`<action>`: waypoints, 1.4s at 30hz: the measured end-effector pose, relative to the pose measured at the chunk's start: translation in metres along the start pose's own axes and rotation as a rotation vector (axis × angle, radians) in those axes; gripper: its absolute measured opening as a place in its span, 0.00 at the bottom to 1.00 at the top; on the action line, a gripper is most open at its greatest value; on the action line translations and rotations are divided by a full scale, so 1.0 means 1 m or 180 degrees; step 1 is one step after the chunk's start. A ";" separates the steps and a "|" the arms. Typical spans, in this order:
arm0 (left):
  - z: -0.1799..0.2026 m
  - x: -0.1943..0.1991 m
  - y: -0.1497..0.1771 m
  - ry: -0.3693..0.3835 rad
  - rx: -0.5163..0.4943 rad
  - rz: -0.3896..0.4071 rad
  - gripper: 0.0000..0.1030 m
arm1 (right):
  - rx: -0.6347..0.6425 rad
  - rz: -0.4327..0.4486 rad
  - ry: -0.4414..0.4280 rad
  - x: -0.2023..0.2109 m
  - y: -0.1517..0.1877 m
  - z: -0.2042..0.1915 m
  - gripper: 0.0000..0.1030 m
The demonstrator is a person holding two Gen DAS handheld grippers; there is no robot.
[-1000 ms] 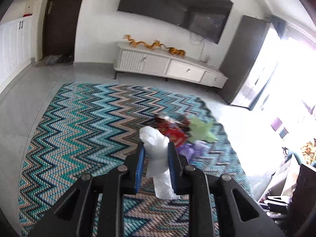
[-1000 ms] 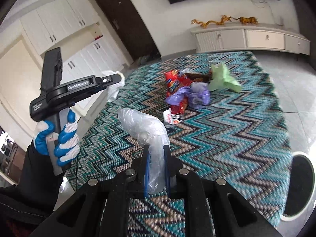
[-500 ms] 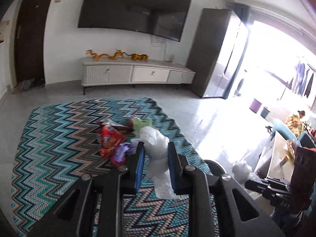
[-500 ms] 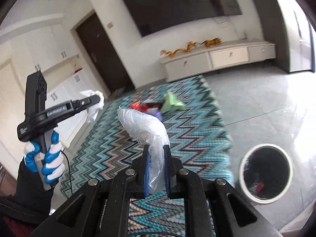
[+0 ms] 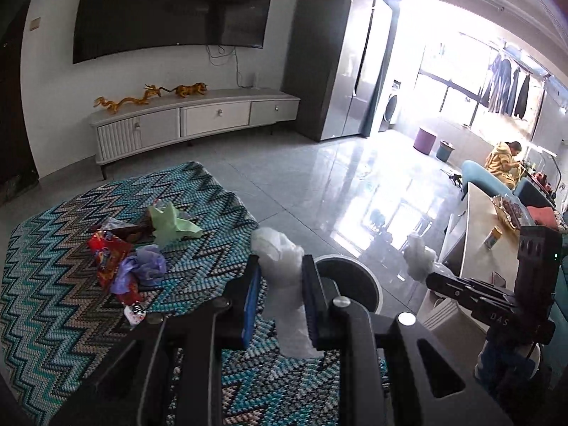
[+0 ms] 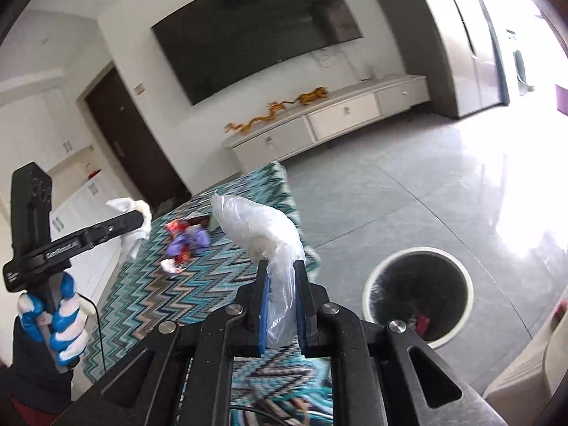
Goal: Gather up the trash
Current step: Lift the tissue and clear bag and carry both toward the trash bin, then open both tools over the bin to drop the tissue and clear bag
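Plastic wrappers (image 5: pixel 127 266), red, purple and green, lay uncollected on the zigzag rug (image 5: pixel 53 319) at ten o'clock in the left wrist view. Left gripper (image 5: pixel 280 291) had its jaws clamped on a white crumpled wad (image 5: pixel 284 284). Right gripper (image 6: pixel 282 305) had its jaws clamped on a clear crinkled bag (image 6: pixel 262 227). Bin (image 6: pixel 419 294) stood at three o'clock, some trash already inside. Judgement: both pieces awaited dropping; the pile remained.
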State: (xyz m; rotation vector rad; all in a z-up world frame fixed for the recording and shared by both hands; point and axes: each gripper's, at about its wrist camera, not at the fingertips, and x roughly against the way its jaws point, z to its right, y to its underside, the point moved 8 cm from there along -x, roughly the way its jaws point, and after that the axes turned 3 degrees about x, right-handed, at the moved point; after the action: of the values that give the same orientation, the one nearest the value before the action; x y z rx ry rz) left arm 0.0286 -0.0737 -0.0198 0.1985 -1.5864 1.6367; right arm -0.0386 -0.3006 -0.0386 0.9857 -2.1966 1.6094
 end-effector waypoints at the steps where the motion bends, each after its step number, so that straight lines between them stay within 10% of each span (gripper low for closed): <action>1: 0.007 -0.006 0.000 0.0025 -0.0037 -0.0036 0.21 | -0.0049 0.0006 0.0020 -0.001 0.000 0.008 0.11; 23: 0.118 -0.224 0.013 0.0305 -0.0539 -0.1143 0.24 | -0.0836 -0.0338 0.0499 -0.060 0.016 0.174 0.14; 28: 0.119 -0.263 0.017 0.0428 -0.0355 -0.1327 0.39 | -0.0872 -0.0464 0.0566 -0.083 0.019 0.195 0.16; 32: 0.115 -0.277 0.016 0.0484 -0.0217 -0.1373 0.51 | -0.0909 -0.0570 0.0677 -0.098 0.023 0.211 0.38; 42: 0.104 -0.246 0.009 0.0345 -0.0270 -0.1148 0.51 | -0.0957 -0.0533 0.0727 -0.083 0.026 0.212 0.40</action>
State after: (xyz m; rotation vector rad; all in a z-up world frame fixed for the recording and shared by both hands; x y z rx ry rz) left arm 0.1379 -0.2733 -0.1608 0.3256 -1.4386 1.2788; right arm 0.0460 -0.4585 -0.1812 0.8288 -2.0613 1.2084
